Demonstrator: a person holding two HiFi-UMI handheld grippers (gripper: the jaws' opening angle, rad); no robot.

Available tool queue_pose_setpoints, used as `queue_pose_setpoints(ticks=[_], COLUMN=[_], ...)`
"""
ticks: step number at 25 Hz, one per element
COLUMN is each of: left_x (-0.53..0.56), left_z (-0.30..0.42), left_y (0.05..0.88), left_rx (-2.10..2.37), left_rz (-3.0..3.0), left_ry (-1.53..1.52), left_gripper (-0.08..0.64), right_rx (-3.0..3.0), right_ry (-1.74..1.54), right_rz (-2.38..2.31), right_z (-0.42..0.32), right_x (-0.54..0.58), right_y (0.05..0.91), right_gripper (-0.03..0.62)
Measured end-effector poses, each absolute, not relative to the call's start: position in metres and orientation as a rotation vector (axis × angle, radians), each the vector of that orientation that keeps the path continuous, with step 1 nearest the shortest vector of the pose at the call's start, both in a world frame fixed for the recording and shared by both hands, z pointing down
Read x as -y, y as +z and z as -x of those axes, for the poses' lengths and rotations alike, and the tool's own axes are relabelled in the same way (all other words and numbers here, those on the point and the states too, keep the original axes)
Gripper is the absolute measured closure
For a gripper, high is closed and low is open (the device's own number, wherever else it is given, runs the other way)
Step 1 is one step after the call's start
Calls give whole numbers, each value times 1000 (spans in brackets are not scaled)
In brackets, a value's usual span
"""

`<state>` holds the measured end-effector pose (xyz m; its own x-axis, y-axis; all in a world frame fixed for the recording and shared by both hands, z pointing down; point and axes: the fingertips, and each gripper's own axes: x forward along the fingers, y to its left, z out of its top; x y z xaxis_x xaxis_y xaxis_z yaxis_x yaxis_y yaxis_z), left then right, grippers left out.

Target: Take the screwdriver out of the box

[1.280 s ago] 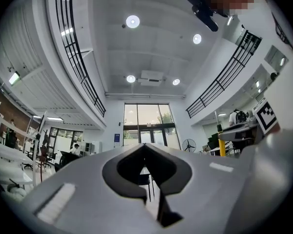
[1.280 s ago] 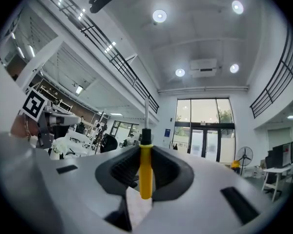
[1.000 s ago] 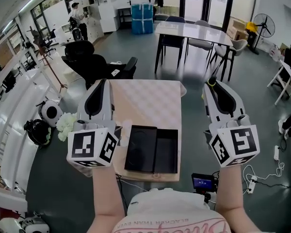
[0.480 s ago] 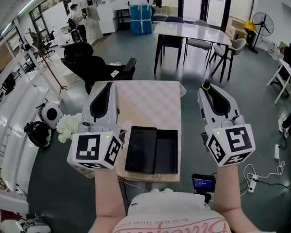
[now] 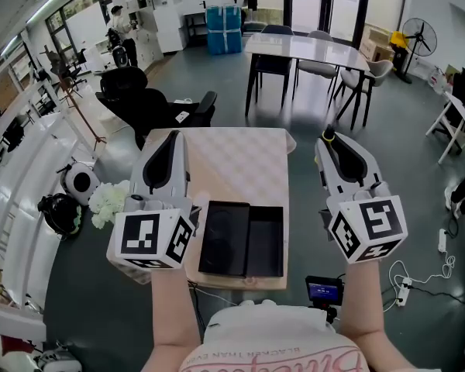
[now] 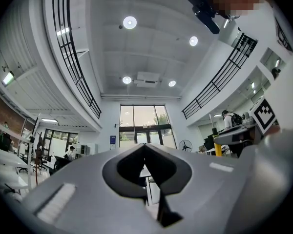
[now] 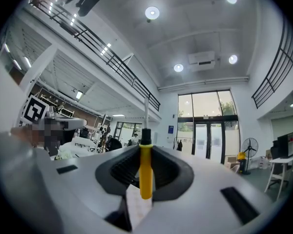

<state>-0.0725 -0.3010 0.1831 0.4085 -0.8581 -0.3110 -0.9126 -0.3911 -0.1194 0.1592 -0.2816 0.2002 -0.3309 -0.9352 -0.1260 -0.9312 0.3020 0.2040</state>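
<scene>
A black box (image 5: 244,239) lies open on the near end of a small pale table (image 5: 232,165); I see nothing inside it. My right gripper (image 5: 330,141) hovers off the table's right edge, pointing away from me, shut on a screwdriver (image 5: 332,136). In the right gripper view the screwdriver's yellow handle (image 7: 145,172) stands upright between the jaws of the right gripper (image 7: 145,179), its metal shaft (image 7: 146,112) pointing up. My left gripper (image 5: 167,138) hangs over the table's left edge. In the left gripper view, the left gripper (image 6: 145,146) has its jaws together on nothing.
A black office chair (image 5: 151,99) stands beyond the table's far left corner. Farther back is a white table (image 5: 310,51) with chairs. A small screen device (image 5: 324,291) sits by the table's near right corner. White flowers (image 5: 107,200) lie on the floor at left.
Both grippers have drifted slightly toward the table's middle. The screwdriver stays in the right gripper, and the box has not moved.
</scene>
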Motion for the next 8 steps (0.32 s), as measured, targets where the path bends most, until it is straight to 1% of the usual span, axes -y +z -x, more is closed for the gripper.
queue_pose_setpoints(ticks=[8], left_x=[306], left_z=[72], left_y=[181], left_rx=[-1545], left_rz=[2408], left_ry=[296], left_gripper=[552], right_rx=[2518], right_ry=[-374], right_rz=[-1801], right_z=[-158], right_x=[285], right_y=[199], right_gripper=[515])
